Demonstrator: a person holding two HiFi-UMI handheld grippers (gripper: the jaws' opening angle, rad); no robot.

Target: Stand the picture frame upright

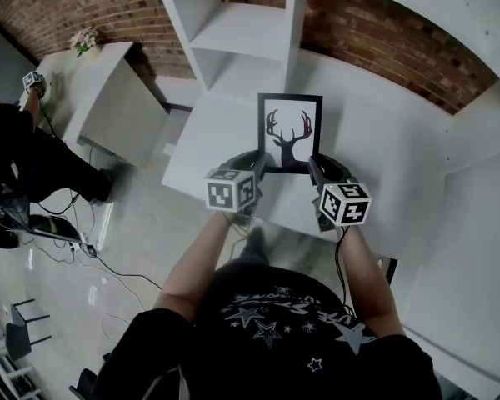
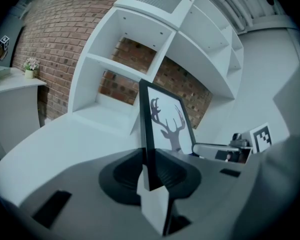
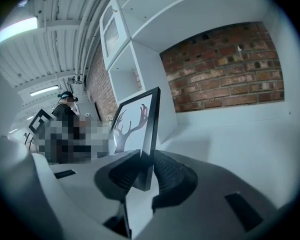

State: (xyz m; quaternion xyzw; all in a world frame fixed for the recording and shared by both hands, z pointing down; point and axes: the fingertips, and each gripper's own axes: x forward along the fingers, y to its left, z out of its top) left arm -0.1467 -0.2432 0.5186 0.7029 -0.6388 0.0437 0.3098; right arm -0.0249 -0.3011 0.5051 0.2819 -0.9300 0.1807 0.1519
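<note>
Picture frame (image 1: 290, 133) sits upright just in front of the shelf unit (image 1: 233, 32), left gripper (image 1: 262, 167) and right gripper (image 1: 314, 167) each pinching its lower side edges.

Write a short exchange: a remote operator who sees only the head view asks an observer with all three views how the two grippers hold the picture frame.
Operator: From above I can't tell what the jaws are doing. Is the left gripper actually gripping the picture frame?
Observer: Yes. The left gripper view shows its jaws closed on the frame's black left edge, right at the bottom corner.
Operator: And the right gripper?
Observer: The right gripper view shows its jaws pinching the black right edge, also at the bottom corner.
</note>
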